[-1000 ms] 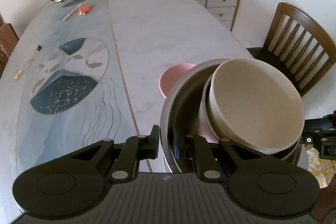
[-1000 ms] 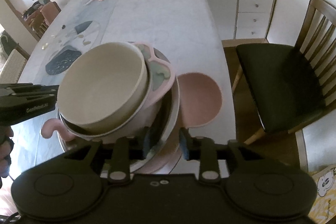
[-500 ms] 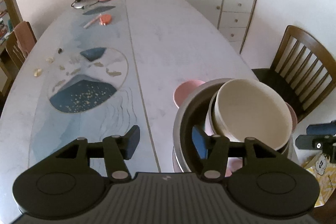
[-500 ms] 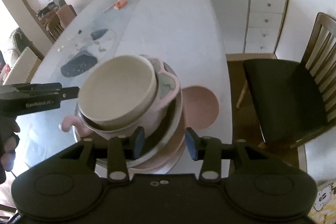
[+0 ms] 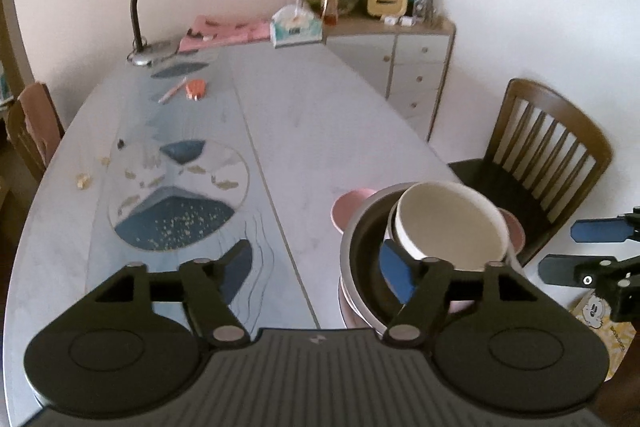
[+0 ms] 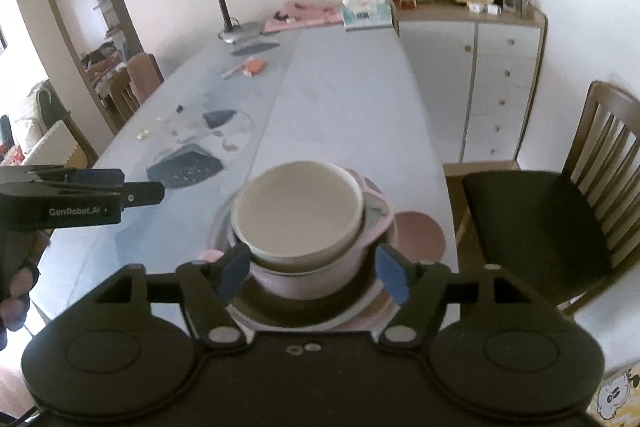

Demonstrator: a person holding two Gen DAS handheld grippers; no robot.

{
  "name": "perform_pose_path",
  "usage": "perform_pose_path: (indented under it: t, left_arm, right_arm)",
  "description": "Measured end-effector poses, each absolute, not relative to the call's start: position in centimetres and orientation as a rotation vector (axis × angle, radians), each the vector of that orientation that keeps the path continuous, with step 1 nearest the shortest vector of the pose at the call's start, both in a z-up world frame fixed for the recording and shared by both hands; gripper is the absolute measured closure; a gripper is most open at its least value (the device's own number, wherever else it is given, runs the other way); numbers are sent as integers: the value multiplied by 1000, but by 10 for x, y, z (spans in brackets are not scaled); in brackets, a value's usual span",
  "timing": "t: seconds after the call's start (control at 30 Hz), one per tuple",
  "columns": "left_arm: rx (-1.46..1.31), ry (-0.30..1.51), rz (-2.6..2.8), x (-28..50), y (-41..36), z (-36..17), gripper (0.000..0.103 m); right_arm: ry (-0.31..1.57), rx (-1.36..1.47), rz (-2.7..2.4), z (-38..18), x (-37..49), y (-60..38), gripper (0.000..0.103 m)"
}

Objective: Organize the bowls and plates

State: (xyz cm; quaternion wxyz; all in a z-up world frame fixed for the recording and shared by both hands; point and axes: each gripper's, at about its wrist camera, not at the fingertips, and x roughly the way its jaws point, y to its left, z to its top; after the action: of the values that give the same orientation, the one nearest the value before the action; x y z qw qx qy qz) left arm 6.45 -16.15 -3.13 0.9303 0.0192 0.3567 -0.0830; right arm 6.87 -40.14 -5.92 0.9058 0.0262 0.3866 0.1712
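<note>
A stack of dishes stands near the table's front right edge: a cream bowl on top, inside a pink bowl, inside a dark metal bowl, on a pink plate whose rim shows in the left wrist view. My left gripper is open and empty, to the left of the stack. My right gripper is open and empty, just in front of the stack, its fingers apart from it. The other gripper shows in each view, the right and the left.
A wooden chair stands right of the table. A white drawer cabinet with clutter is at the back right. A desk lamp, tissue box, pink cloth and small orange item lie at the table's far end.
Both grippers have opened, let go of the metal bowl's rim and pulled back and up from the stack. The stack stays on the table.
</note>
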Motion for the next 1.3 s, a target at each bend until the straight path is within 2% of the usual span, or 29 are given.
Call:
perform_pose_path:
  t: [0.27,0.4,0.53,1.3]
  left_arm:
    - [39,675,-238,29,-150,-16,23]
    - [46,645,-256,16,-145,-14,21]
    - [45,636,-274,4,-143,-14,0]
    - [37,665,-344,-37,-143,-19,0]
  right_arm:
    - [705,71,325,-40,35,-383,8]
    - [660,84,308,-32,19,-378,4]
    - [633,86,298,-29,6,-371,1]
    - [639,133,247,-27,-30,-360,0]
